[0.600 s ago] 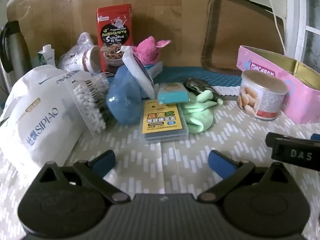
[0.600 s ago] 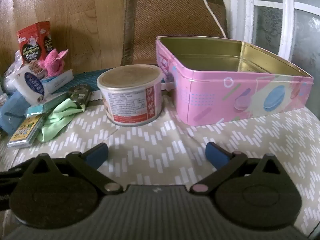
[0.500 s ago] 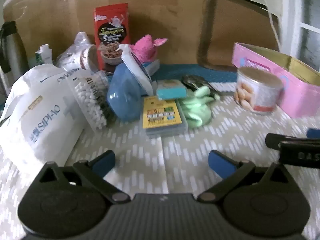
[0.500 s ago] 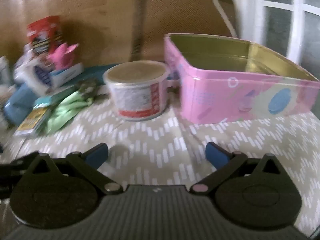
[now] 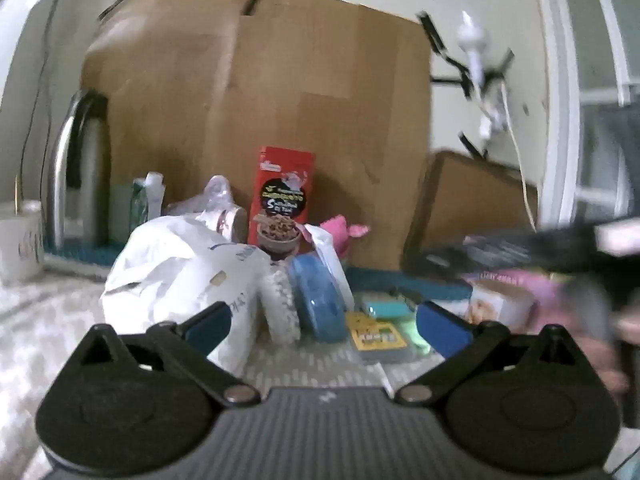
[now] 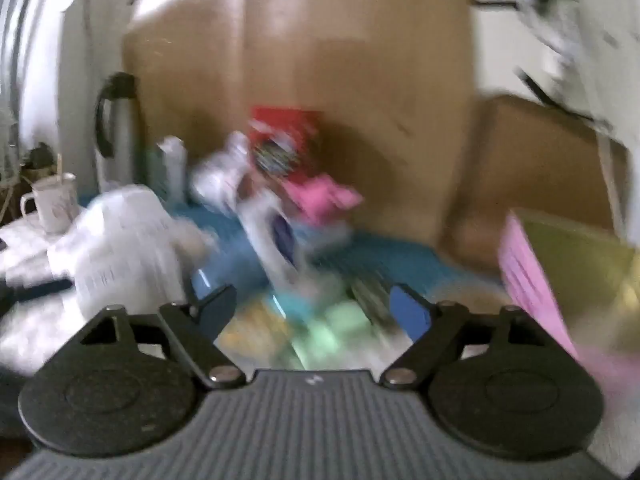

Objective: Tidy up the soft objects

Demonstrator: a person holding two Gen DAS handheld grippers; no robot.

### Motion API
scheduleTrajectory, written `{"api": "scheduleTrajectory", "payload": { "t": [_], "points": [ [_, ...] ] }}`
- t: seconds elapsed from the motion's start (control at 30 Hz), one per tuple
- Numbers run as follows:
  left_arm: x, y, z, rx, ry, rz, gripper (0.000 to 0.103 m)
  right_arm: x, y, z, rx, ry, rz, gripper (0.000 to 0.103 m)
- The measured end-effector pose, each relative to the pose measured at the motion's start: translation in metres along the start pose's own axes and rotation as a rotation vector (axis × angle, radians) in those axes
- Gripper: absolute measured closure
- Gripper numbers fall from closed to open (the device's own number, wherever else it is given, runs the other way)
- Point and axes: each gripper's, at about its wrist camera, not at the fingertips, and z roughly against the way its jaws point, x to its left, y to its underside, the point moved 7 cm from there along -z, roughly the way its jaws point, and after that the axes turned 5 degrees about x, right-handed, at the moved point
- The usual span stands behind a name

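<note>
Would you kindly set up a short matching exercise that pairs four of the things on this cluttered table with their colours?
Things:
1. tall snack box
2. plush toy
3. flat card pack
4. round case

Colours:
A. blue
B. yellow
C. red
D. pink

Pairs: 1-C, 2-D, 3-B, 4-A

Dim, soft daylight comes from the window (image 5: 600, 92) at the right. The left wrist view is moderately sharp at its centre, smeared along its right edge. The right wrist view is heavily motion-blurred throughout; the pink tin (image 6: 560, 280) streaks. Fisheye distortion bends the edges, and the corners fall dark.
</note>
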Motion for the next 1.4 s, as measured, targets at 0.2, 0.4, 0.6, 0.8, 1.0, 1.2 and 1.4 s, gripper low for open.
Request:
{"api": "scheduleTrajectory", "payload": {
  "t": [0.2,0.4,0.6,0.8,1.0,1.2,1.4],
  "points": [
    [0.011,0.001,0.003,-0.007,-0.027,0.069,0.003,0.017,-0.033,-0.086,0.122,-0.073,-0.062,0.056],
    [0.014,0.004,0.002,-0.015,-0.020,0.074,0.005,-0.003,-0.021,-0.042,0.096,-0.113,-0.171,0.086],
    [0.016,0.005,0.004,-0.020,0.015,0.065,0.002,-0.039,0.024,0.066,0.047,-0.237,-0.370,0.087],
    [-0.013,0.010,0.001,0.100,0.174,0.072,0.003,-0.062,0.121,0.137,0.139,-0.086,-0.385,0.066],
    [-0.085,0.021,-0.015,0.332,0.380,0.046,0.008,-0.062,0.145,0.153,0.141,0.015,-0.292,0.026],
    [-0.135,0.043,-0.056,0.530,0.463,0.049,0.021,-0.056,0.148,0.115,0.180,0.050,-0.114,0.022],
    [-0.166,0.044,-0.057,0.519,0.465,-0.034,0.040,-0.066,0.154,0.129,0.072,0.092,-0.070,0.047]
  ]
}}
